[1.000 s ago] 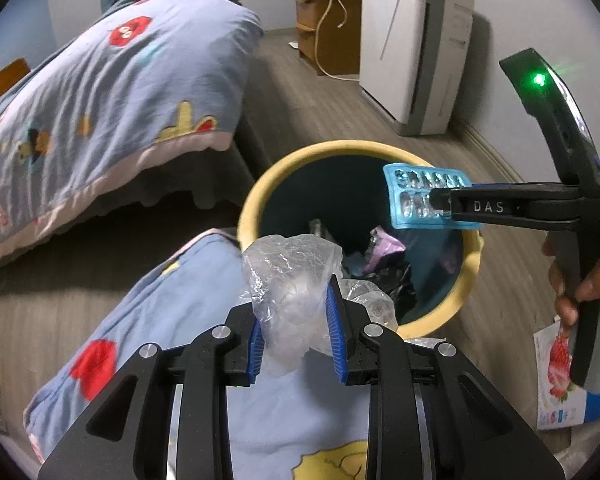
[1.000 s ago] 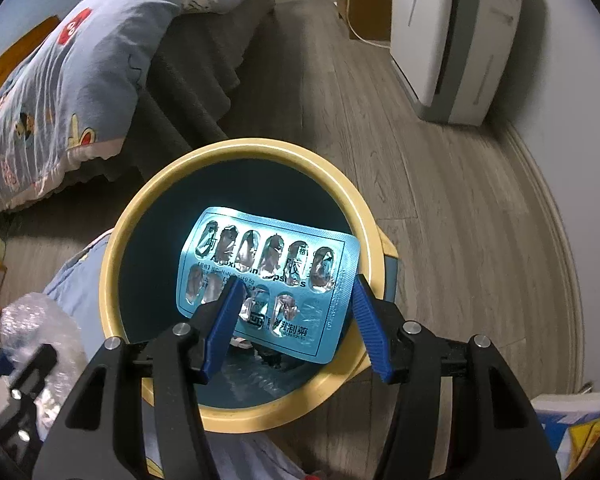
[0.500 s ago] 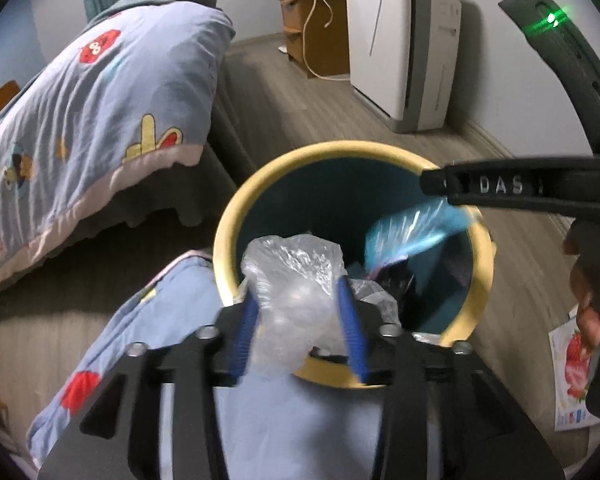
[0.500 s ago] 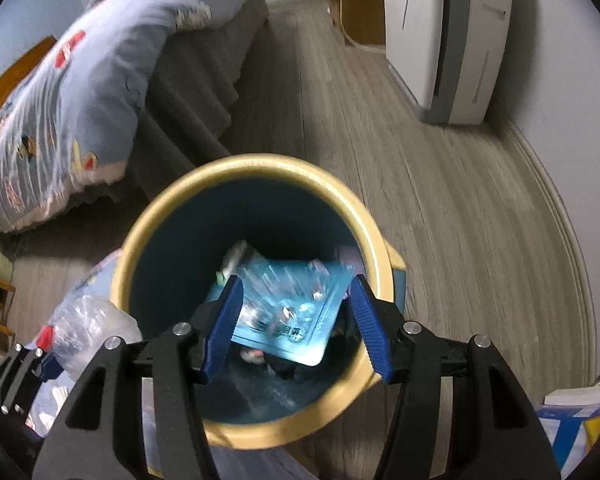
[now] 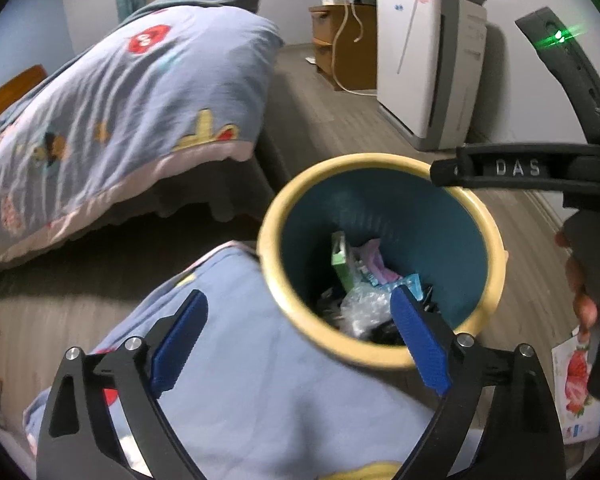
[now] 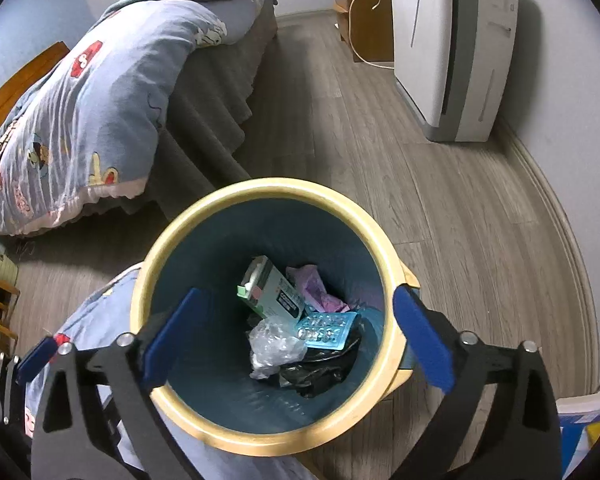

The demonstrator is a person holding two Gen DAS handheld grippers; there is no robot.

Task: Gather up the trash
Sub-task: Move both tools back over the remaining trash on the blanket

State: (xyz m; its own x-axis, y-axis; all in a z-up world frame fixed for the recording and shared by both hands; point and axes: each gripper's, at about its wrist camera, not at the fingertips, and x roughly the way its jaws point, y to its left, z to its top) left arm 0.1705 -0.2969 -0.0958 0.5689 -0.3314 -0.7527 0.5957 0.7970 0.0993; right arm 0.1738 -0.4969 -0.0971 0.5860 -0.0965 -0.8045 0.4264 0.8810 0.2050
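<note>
left tongs [image 5: 298, 344]: just sprung apart, empty | right tongs [image 6: 296, 334]: just sprung apart, empty | plastic wrap [image 6: 274, 346], blister pack [image 6: 326, 330]: dropped, now inside bin [image 6: 180, 236], frame centre

The mouth of the bin [image 6: 172, 236] stands open and unblocked, with both tongs hanging above it. The trash lies low at the bottom: a green box [image 6: 274, 294], a blister pack [image 6: 326, 330] and crumpled clear plastic [image 6: 274, 346], with free depth above them. At the bin's near-left rim a blue quilt [image 5: 260, 392] presses against the wall and closes that side. Behind it, the bed [image 6: 100, 100] blocks the left. The wooden floor [image 6: 440, 208] to the right and beyond the bin lies open as far as the white appliance [image 6: 448, 48] by the wall. A printed packet [image 5: 578, 380] lies on the floor at the right.
</note>
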